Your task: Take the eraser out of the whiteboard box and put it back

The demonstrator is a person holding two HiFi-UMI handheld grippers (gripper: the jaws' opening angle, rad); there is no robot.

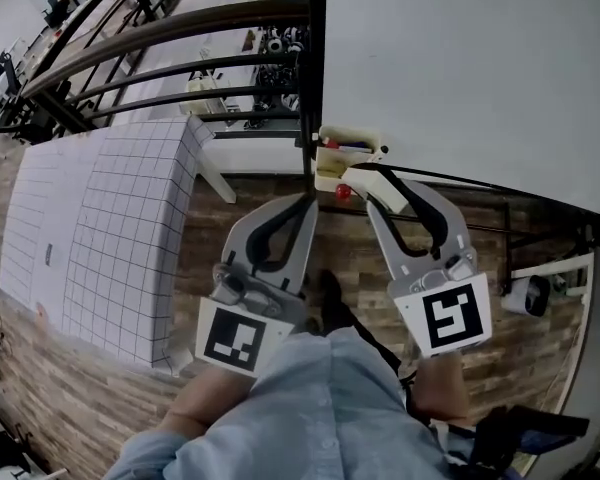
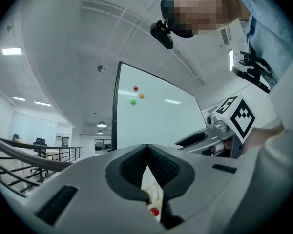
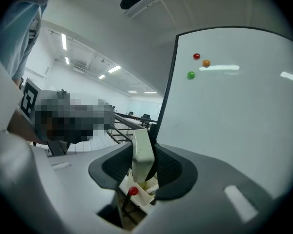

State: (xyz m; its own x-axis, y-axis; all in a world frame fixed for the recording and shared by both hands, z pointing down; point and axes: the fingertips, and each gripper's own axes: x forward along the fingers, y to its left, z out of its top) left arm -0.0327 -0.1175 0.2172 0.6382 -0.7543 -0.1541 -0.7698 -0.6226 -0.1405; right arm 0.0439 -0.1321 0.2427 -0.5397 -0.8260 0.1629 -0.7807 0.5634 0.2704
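The left gripper point(image 1: 307, 204) hovered with its fingers closed on nothing. In the left gripper view the two dark pads met at their tips, and only a narrow slit stayed open nearer the camera. Through that slit showed part of the whiteboard box point(image 2: 154, 191) and the round red knob point(image 2: 155, 211) on its front. This gripper pointed toward the box from just beside it but touched nothing.

The box point(image 1: 332, 154) sat against the dark edge of the whiteboard point(image 1: 460, 68), with its open mouth facing up. Something red and blue lay inside, probably marker pens, though it was too small to be sure. Three small magnets point(image 3: 196, 56) clung to the board high above.

The right gripper point(image 1: 372, 186) was clamped on the eraser point(image 3: 142, 146), a pale cream block, with one pad pressed against each broad side. Its long axis stood nearly upright, tilted slightly, and its top rose past the fingertips. Its lower end hung just above the box point(image 3: 139, 195) and appeared clear of the rim, not inside.

The eraser therefore seemed to be fully out of the box, held by the right hand alone. Putting it back would likely mean a short drop almost straight down. The block's narrow end would have to line up with the box mouth and stay clear of the pens.
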